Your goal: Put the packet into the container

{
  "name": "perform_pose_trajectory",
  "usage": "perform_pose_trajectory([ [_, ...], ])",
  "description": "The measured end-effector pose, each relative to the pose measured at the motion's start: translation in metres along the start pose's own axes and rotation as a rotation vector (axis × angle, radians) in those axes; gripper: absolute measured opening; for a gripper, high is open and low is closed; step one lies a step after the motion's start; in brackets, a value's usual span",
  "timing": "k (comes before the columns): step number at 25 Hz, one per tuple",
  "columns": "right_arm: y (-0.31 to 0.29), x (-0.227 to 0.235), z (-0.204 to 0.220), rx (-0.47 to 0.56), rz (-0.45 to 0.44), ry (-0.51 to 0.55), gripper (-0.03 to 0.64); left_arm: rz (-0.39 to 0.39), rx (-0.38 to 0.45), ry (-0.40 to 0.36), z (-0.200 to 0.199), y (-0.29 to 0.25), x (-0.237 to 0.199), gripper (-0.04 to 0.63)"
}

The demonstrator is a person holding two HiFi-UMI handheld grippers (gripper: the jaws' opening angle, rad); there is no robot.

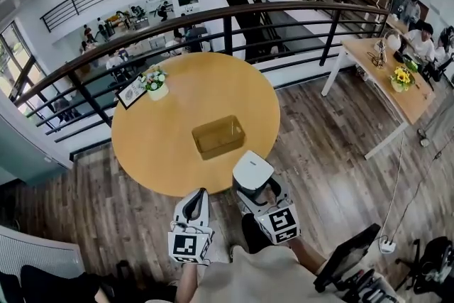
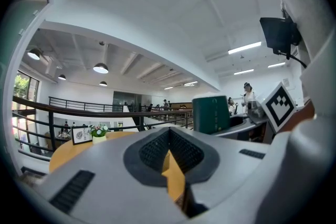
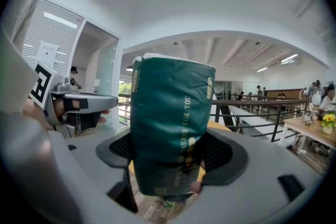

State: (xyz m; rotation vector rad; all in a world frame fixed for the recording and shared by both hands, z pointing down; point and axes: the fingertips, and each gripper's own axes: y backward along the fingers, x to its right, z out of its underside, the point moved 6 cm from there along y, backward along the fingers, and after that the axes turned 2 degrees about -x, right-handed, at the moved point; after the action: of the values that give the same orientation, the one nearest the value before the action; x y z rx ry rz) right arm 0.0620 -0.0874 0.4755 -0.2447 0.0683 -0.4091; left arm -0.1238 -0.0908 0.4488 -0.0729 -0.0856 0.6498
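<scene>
My right gripper (image 3: 173,162) pinches the green packet (image 3: 170,118) by its lower end, and the packet's long axis runs straight out past the jaws. The container (image 1: 218,138) sits open on the round table (image 1: 163,152), ahead of this gripper and slightly to its left, near but not under the packet. This is the closer of my two grippers. My left gripper (image 2: 169,150) hangs beside it, further back, jaws pressed together on nothing.

packet (image 3: 170,123) 1 | container (image 1: 219,136) 1 | left gripper (image 2: 169,157) 1 | right gripper (image 3: 173,165) 1 | round table (image 1: 177,110) 1
</scene>
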Motion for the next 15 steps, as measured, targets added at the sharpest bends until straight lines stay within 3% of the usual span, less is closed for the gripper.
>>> perform_pose_trajectory([
  [15,-0.103,0.091,-0.029,-0.004,-0.043,-0.002,0.371,-0.098,-0.054,-0.003,-0.012,-0.119,-0.055,0.005],
])
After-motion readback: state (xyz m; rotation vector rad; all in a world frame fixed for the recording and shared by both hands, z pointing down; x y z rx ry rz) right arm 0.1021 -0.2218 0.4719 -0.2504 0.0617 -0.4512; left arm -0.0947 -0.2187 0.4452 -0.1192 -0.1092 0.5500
